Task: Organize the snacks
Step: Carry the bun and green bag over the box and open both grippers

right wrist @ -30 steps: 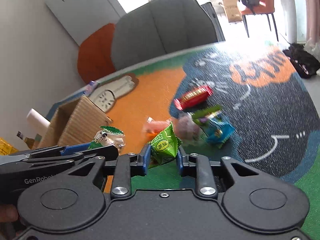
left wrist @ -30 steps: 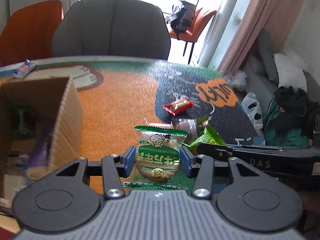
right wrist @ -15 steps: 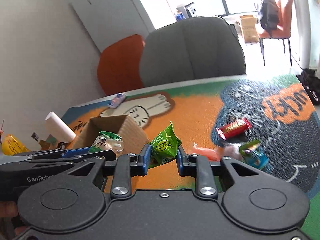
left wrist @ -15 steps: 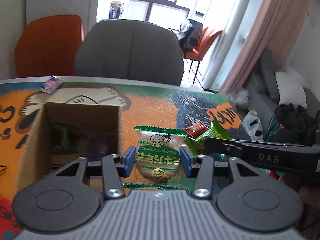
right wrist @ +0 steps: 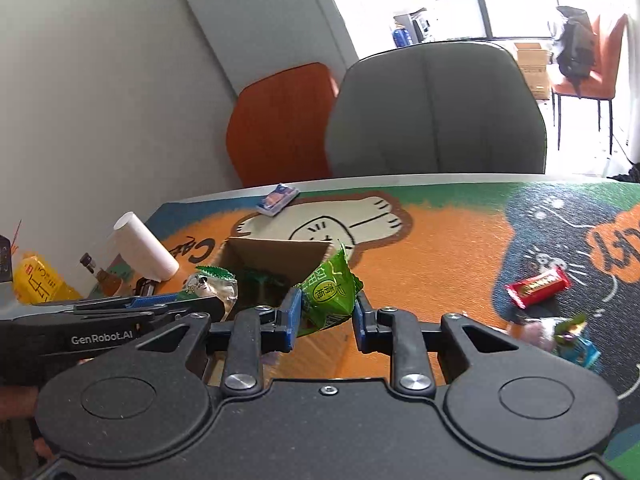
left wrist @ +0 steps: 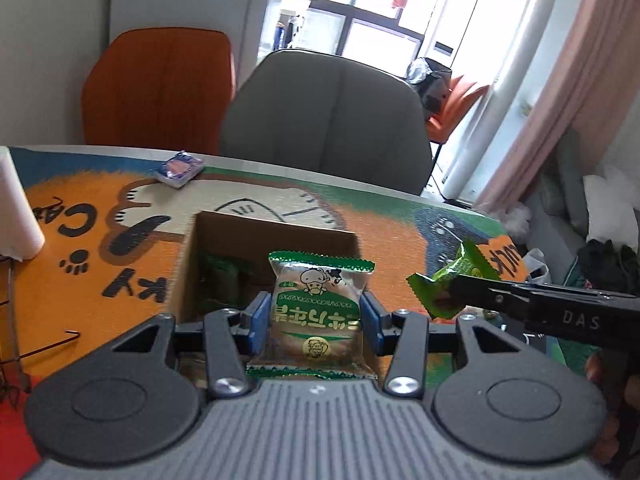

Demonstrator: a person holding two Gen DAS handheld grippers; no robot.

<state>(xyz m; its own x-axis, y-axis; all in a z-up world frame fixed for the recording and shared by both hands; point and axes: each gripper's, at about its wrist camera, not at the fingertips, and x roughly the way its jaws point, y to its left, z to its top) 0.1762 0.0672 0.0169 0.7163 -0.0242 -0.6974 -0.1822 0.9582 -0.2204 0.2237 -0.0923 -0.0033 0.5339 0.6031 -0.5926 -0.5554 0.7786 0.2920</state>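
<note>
My left gripper (left wrist: 314, 316) is shut on a green and brown biscuit packet (left wrist: 318, 304), held just in front of an open cardboard box (left wrist: 276, 232). The right gripper (right wrist: 325, 312) is shut on a bright green snack pouch (right wrist: 330, 290), also seen at the right of the left wrist view as the pouch (left wrist: 456, 276). In the right wrist view the box (right wrist: 276, 252) lies just behind both packets, with the biscuit packet (right wrist: 212, 286) to the left. Dark green wrappers lie inside the box.
A red bar (right wrist: 538, 286) and a small heap of blue and green snacks (right wrist: 572, 336) lie on the cartoon mat at the right. A white paper roll (right wrist: 144, 246), a blue tissue pack (right wrist: 278, 198), a grey chair (right wrist: 432, 108) and an orange chair (right wrist: 280, 120) stand around.
Both grippers rose and travelled left with their packets, from over the loose snacks to just in front of the box. The box's opening came into view.
</note>
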